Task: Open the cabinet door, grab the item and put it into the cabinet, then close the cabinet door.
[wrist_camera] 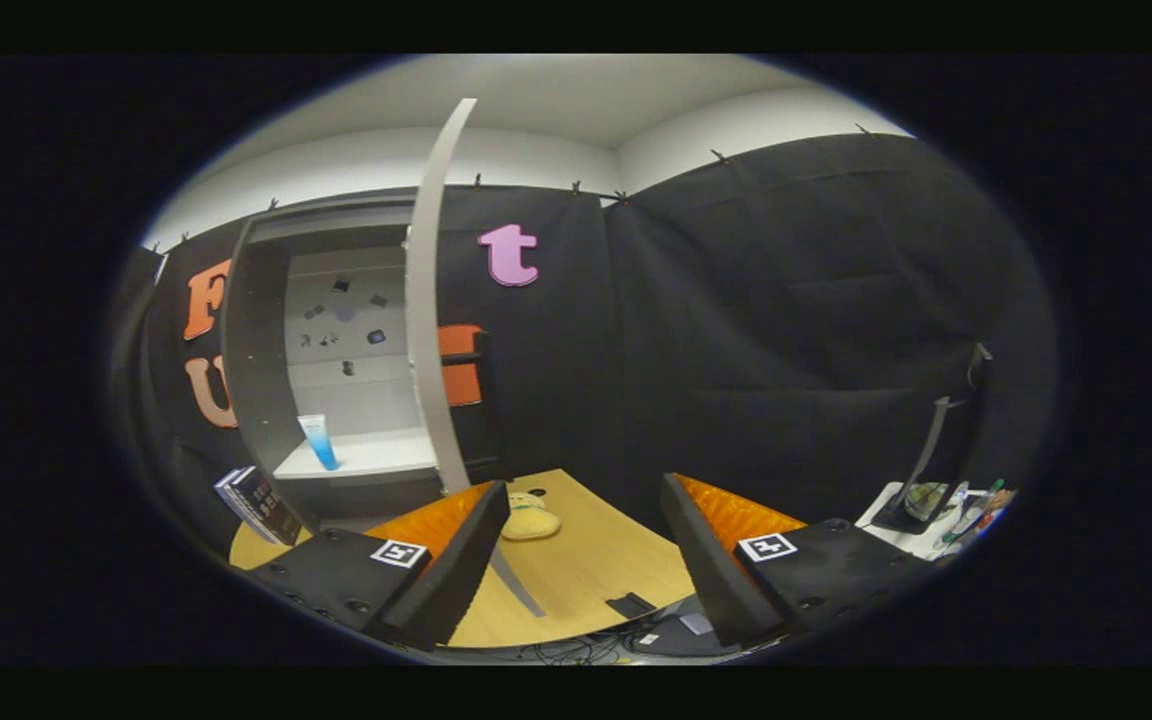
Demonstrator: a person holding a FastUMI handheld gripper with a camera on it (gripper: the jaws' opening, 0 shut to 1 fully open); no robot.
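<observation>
Jaws wide apart, gripper point(586, 560) holding nothing, bare wooden table point(596, 570) in the gap between fingers. Cabinet door point(428, 300) swung open, seen edge-on just beyond the left finger. Cabinet point(266, 340) open, blue tube point(319, 441) standing upright on its shelf. Plush toy point(531, 516) on the table just ahead of left fingertip, near the door's bottom edge. Books point(258, 503) lean beside the cabinet.
</observation>
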